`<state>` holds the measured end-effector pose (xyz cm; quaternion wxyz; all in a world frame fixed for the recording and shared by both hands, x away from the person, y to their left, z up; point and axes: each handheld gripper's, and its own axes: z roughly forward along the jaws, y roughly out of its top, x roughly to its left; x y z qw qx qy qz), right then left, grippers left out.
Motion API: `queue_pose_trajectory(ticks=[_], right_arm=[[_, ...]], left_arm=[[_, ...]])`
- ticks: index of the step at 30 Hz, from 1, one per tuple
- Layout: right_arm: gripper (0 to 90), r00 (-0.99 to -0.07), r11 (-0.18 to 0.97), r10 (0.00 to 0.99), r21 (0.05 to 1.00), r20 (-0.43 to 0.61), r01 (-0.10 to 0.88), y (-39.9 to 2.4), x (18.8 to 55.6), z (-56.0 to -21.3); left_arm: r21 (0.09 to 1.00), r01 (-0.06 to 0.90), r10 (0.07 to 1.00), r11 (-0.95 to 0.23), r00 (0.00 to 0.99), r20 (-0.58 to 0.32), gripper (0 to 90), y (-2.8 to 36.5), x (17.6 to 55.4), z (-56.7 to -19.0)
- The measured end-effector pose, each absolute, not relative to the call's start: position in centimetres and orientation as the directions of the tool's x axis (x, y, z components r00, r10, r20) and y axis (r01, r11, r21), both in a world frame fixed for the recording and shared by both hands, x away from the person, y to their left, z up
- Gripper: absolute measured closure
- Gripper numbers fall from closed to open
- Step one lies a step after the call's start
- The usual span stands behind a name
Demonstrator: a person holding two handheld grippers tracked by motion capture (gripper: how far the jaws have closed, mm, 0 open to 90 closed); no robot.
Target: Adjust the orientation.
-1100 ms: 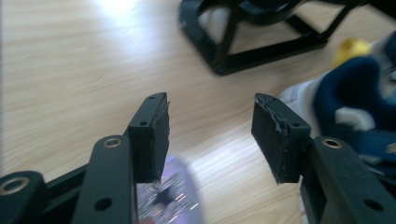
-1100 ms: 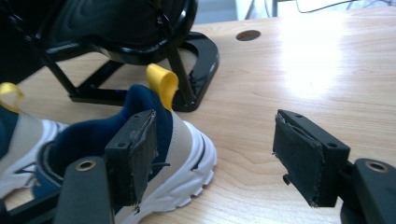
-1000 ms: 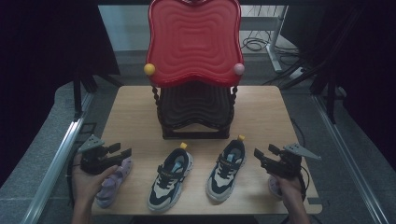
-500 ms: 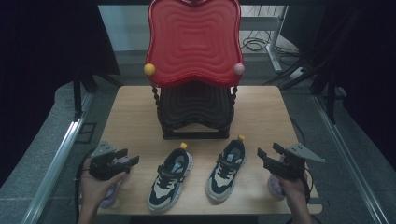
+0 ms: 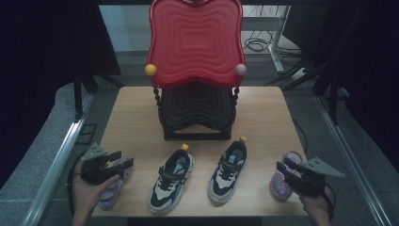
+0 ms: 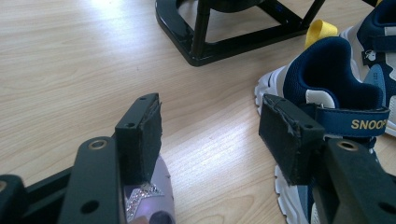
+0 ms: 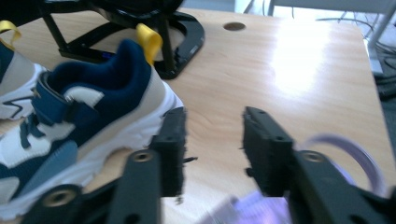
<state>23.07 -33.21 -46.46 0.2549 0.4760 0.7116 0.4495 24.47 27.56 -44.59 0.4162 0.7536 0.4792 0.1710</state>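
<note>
The right gripper (image 5: 288, 169) sits at the lower right of the high view, its jaws just narrowed but with nothing between them. The right purple sandal (image 5: 283, 179) lies directly beneath and just ahead of it, long axis running up the frame toward the shoe rack (image 5: 195, 117). The left gripper (image 5: 120, 162), jaws apart and empty, hovers over the left purple sandal (image 5: 113, 188) at the lower left. Each hand is nearest its own sandal.
</note>
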Motion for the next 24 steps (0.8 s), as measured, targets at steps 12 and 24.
queue_pose_trajectory(ticks=[12,24], right_arm=[[89.2,-0.426,0.136,0.896,0.837,0.125,0.531,-37.7,20.8,-48.6],[89.5,-0.437,0.164,0.889,0.801,0.133,0.576,-38.9,20.2,-50.3]], left_arm=[[0.789,0.580,0.881,-0.201,0.460,-0.113,39.3,27.8,23.9,-43.9],[0.774,0.590,0.883,-0.232,0.461,-0.087,39.2,27.7,24.2,-44.2]])
